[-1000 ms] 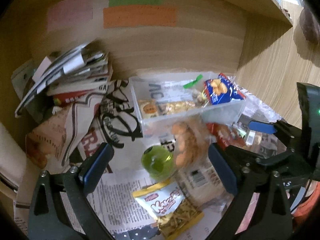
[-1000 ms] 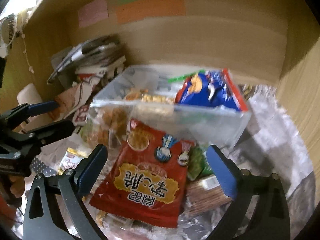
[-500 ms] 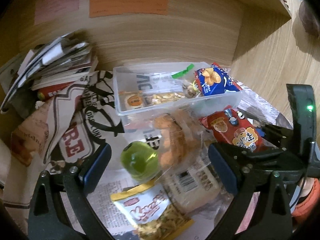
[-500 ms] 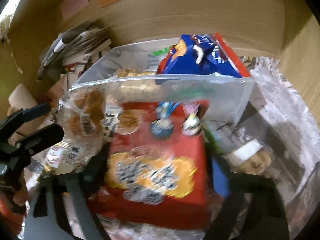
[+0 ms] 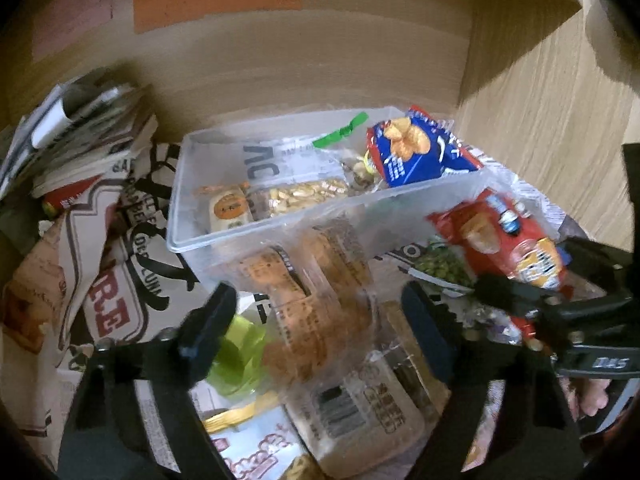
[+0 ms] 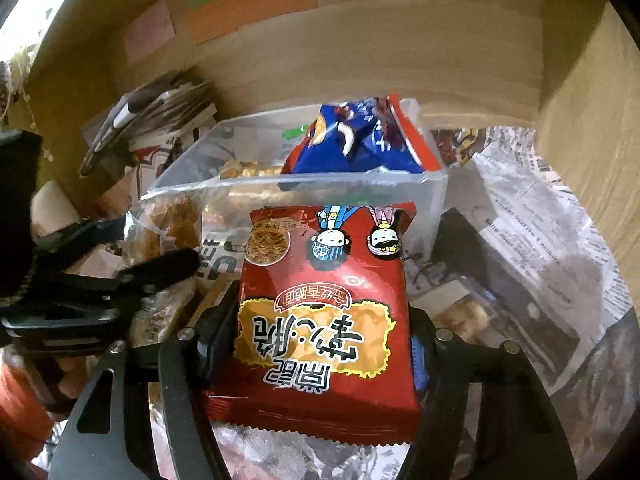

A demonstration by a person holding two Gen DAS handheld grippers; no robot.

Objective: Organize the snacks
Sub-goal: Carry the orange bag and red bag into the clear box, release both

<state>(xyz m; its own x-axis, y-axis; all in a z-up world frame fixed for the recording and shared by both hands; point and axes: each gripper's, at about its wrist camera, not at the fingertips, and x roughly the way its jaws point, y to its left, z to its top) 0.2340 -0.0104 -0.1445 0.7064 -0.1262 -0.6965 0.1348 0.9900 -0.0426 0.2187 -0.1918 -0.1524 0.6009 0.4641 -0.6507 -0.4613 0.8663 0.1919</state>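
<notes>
A clear plastic bin [image 5: 224, 236] stands on newspaper in a wooden cubby, with a blue chip bag [image 5: 416, 152], a nut bar and a small round-logo pack inside. It also shows in the right wrist view [image 6: 434, 196]. My right gripper [image 6: 320, 344] is shut on a red noodle-snack bag [image 6: 324, 300] and holds it up just in front of the bin. My left gripper [image 5: 320, 316] has closed around a clear bag of orange biscuits [image 5: 320, 292], below the bin's near wall.
Loose snacks lie under the left gripper: a green jelly cup [image 5: 240, 352], a white wrapped pack [image 5: 360, 412], a yellow-trimmed bag [image 5: 256, 452], green peas [image 5: 440, 264]. Stacked magazines [image 5: 72, 132] and a printed bag [image 5: 116, 264] lie left. Wooden walls close the back and right.
The right gripper closed on the red bag and lifted it toward the bin. The left gripper moved forward and narrowed around the clear biscuit bag.
</notes>
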